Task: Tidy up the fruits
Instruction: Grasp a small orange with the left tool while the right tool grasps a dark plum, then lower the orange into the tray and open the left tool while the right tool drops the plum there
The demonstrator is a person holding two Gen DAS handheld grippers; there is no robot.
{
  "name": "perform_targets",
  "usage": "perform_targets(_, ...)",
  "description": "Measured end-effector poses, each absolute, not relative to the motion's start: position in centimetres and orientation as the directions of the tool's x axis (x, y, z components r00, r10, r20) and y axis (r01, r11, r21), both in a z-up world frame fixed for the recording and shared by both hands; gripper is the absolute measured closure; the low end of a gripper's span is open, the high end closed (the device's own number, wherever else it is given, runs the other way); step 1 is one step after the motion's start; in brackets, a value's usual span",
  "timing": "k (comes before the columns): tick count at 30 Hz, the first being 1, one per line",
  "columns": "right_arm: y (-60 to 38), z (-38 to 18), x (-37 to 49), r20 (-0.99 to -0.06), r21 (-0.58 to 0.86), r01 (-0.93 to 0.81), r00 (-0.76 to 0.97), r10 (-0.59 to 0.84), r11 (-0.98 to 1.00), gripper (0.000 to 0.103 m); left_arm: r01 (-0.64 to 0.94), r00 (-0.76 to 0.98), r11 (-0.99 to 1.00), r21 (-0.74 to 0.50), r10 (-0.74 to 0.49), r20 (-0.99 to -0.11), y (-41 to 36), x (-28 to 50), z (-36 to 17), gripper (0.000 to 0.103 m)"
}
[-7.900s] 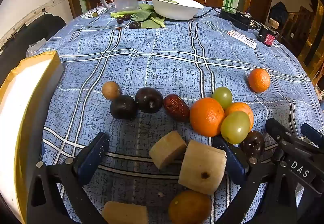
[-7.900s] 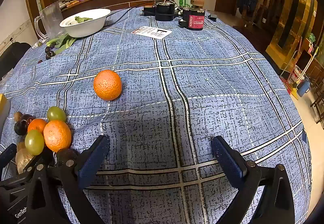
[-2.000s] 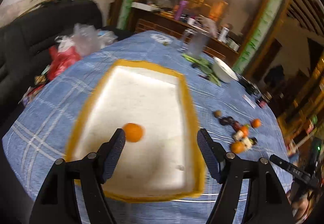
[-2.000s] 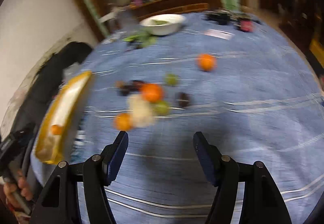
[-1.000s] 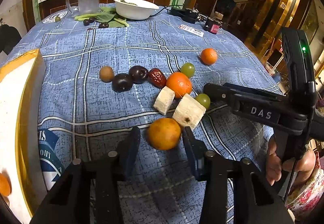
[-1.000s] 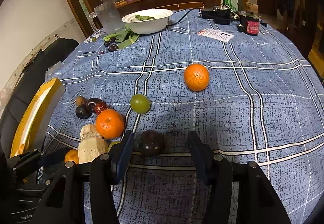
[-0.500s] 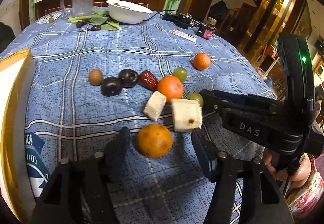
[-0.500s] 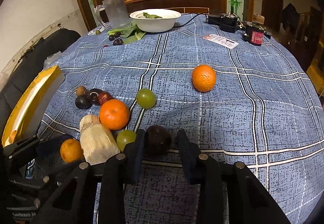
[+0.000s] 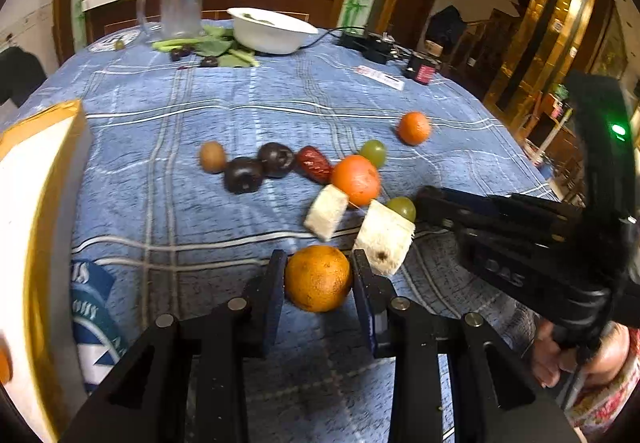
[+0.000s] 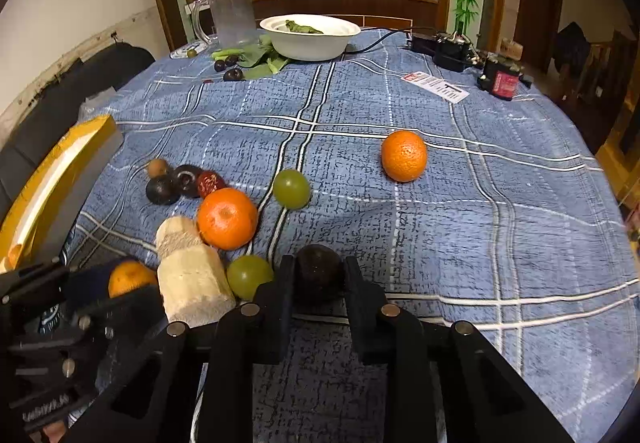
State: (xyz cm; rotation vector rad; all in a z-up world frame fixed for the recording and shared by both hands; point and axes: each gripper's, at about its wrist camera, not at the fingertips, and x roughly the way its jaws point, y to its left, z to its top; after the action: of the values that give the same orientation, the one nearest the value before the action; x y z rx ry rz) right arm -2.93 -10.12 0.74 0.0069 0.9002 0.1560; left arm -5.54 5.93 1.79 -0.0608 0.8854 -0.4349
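Both of our hand-held grippers have closed since half a second ago.
Our left hand-held gripper (image 9: 318, 279) clamps an orange (image 9: 318, 278) and the right (image 10: 316, 283) a dark plum (image 10: 318, 277), both near the surface's (image 10: 460, 211) front edge.

From my feed the tablecloth (image 10: 460, 203) reads as woven cloth, matt and grainy. The orange (image 9: 318, 278) between my left gripper (image 9: 318, 289) pads has dimpled, faintly shiny peel — the dark plum (image 10: 318, 277) in my right gripper (image 10: 318, 285) looks dull and smooth. Both grippers are matt black plastic with metal screw heads. The green grapes (image 10: 291, 188) are glossy; the pale cut chunks (image 9: 384, 239) look fibrous and rough. The white bowl (image 10: 311, 37) looks smooth — the tray (image 10: 60, 179) has a yellow matt rim
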Motion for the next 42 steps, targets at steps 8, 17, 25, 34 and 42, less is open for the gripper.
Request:
perform_targets(8,-9.8,4.4,-6.2,-0.751,0.134,-0.166,0.627,0.209,0.977,0.079,0.244,0.602,0.894,-0.376,-0.444,-0.664,12.5,-9.8,4.9,0.072)
perform_targets(17,-1.0,9.8,-8.3,-0.694,0.237,-0.394,0.571,0.438,0.888,0.078,0.009,0.693,0.938,-0.346,-0.255,-0.674,25.1,-9.9,8.0,0.072)
perform_targets(25,11.0,9.9,-9.6,-0.703,0.224,-0.58,0.46,0.542,0.783,0.078,-0.108,0.653,0.951,-0.29,-0.152,-0.742,30.9,-6.6,5.9,0.072)
perform_targets(34,16.7,5.0,-8.5,-0.77,0.217,-0.589,0.386,0.507,0.778,0.076,-0.149,0.643,0.934,-0.324,-0.158,-0.749,31.9,-6.5,3.9,0.063)
perform_targets(42,13.4,8.0,-12.3,-0.676,0.123,-0.482,0.6,0.429,0.868,0.067,-0.196,0.702,0.927,-0.321,-0.096,-0.706,31.9,-9.9,6.5,0.049)
